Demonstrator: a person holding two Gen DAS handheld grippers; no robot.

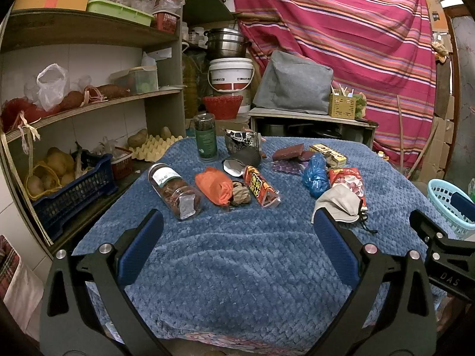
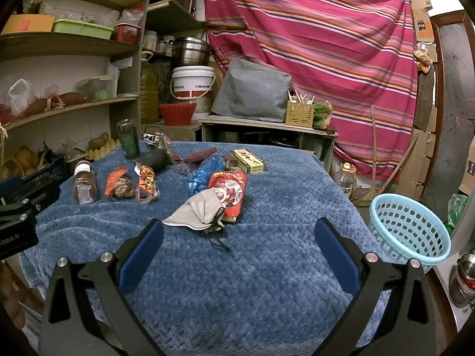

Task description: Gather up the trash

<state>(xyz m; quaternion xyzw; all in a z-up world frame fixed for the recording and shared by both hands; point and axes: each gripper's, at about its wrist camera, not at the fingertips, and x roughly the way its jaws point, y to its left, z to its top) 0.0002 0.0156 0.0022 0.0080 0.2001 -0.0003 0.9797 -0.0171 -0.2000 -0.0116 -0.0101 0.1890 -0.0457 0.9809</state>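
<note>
Left gripper (image 1: pixel 237 237) and right gripper (image 2: pixel 237 240) wide open, empty, above blue-blanketed bench (image 2: pixel 252 281). Trash mid-bench: face mask (image 2: pixel 196 213) overlapping red snack bag (image 2: pixel 230 191). Light-blue basket (image 2: pixel 409 228) off right edge. Risk: dangling mask strap snagging bag, dragging both.

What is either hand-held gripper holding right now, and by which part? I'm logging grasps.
Nothing. The left hand-held gripper and the right hand-held gripper are both open and empty above the blanket.
</note>
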